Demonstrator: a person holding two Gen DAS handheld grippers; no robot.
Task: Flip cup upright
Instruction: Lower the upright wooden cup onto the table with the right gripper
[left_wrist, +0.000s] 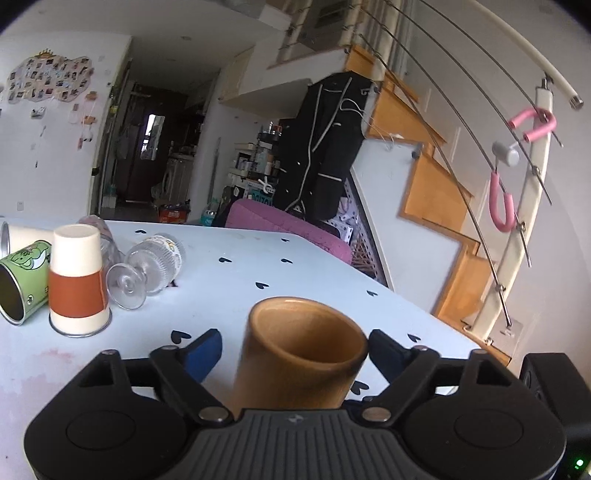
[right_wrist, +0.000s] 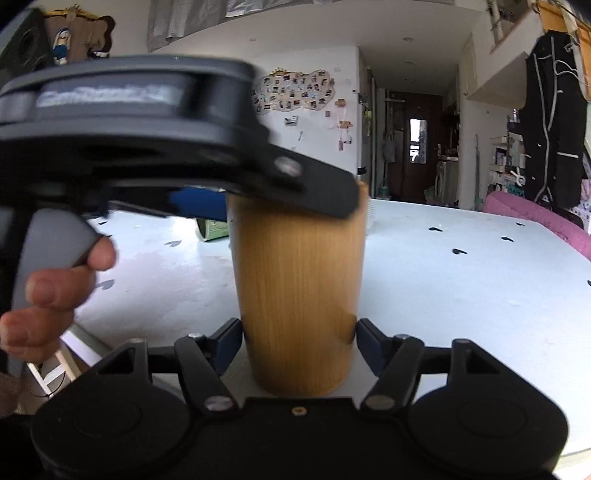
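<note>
The table (left_wrist: 280, 258) is carrying a wooden cup (right_wrist: 299, 291) that is standing mouth-up near its front edge, so a careless pull-away could be tipping it off or over. The right gripper (right_wrist: 299, 338) is bracketing the cup low down, fingers (right_wrist: 371, 341) set narrowly at its sides, contact unclear, and withdrawing before spreading would be dragging it. The left gripper (left_wrist: 295, 349), held by a hand (right_wrist: 51, 291), is sitting at the rim with fingers (left_wrist: 205, 350) standing wide, and could be knocking the lip.
</note>
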